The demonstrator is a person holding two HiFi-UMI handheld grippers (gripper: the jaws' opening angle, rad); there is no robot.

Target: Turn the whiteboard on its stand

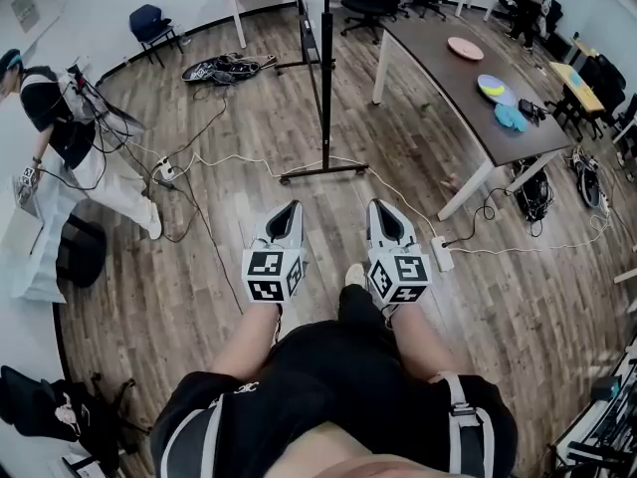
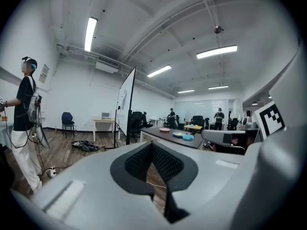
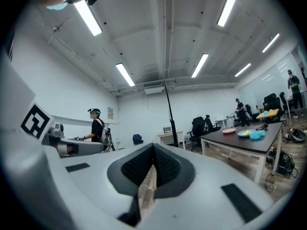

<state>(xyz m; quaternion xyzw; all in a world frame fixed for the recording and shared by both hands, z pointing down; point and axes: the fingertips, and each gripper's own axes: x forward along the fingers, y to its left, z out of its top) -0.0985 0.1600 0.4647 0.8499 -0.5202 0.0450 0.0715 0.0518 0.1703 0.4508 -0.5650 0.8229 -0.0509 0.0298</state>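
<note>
Task stands at the approach step, with no contact made on the whiteboard [image 1: 323, 58]. In the head view the whiteboard presents edge-on, upright on its dark stand, whose foot bar [image 1: 323, 172] rests on the wood floor. The left gripper [image 1: 288, 208] and the right gripper [image 1: 382, 207] are held side by side, well short of the foot bar and on the wearer's side of it, the left slightly left of the board's line and the right slightly right of it. The left gripper view shows its jaws brought together at the tips with nothing between them, only floor behind, and the board [image 2: 125, 104] ahead and to the left. The right gripper view shows the same condition, jaws closed and empty, with the board [image 3: 169, 109] seen as a thin dark edge ahead. A dark table [image 1: 438, 68] stands just right of the whiteboard, and a person [image 1: 60, 118] stands well to its left. A white cable [image 1: 239, 157] runs across the floor at the foot bar. Judgement: the next move calls for closing the distance, parting the jaws, and taking the board's near edge before swinging it. Clearance to the table and the cable underfoot warrant care
</note>
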